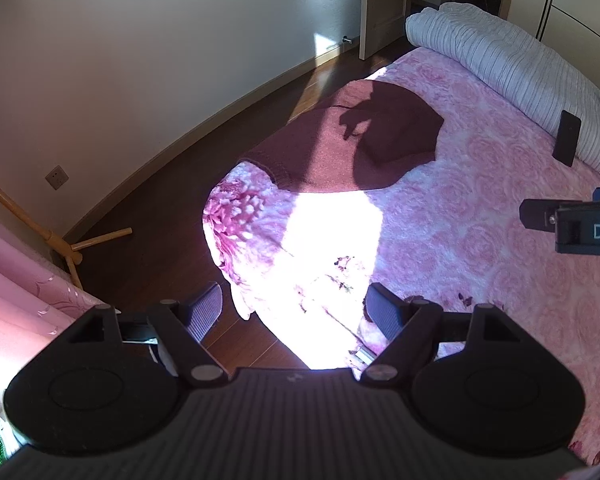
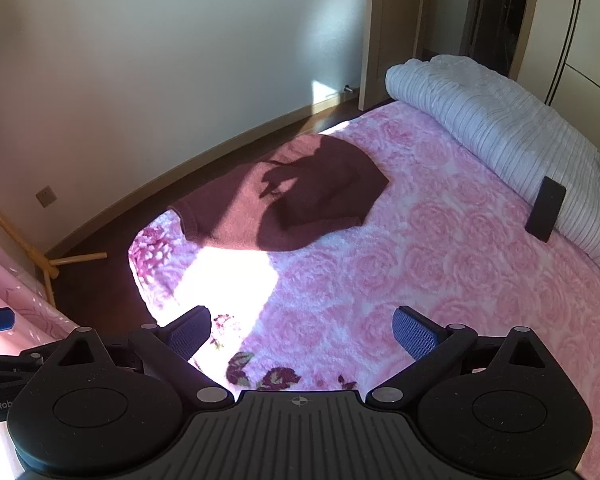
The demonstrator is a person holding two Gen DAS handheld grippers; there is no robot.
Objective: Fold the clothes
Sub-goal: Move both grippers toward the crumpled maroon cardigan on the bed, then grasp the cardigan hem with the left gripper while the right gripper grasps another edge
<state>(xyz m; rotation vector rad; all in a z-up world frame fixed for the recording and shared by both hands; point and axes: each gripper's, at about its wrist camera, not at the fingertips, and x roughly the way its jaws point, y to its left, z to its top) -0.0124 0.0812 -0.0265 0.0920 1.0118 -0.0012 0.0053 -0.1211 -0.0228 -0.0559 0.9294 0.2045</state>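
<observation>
A folded dark maroon knitted sweater lies at the far left edge of a bed under a pink rose-patterned fleece blanket, half in sunlight; the left gripper and right gripper hover near, jaws open and empty, a rolled grey striped duvet far right

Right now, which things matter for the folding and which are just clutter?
For the job: maroon sweater lying on the pink blanket; left gripper and right gripper, both open and empty.

Just lying about: rolled striped quilt, black block, wooden stand.
</observation>
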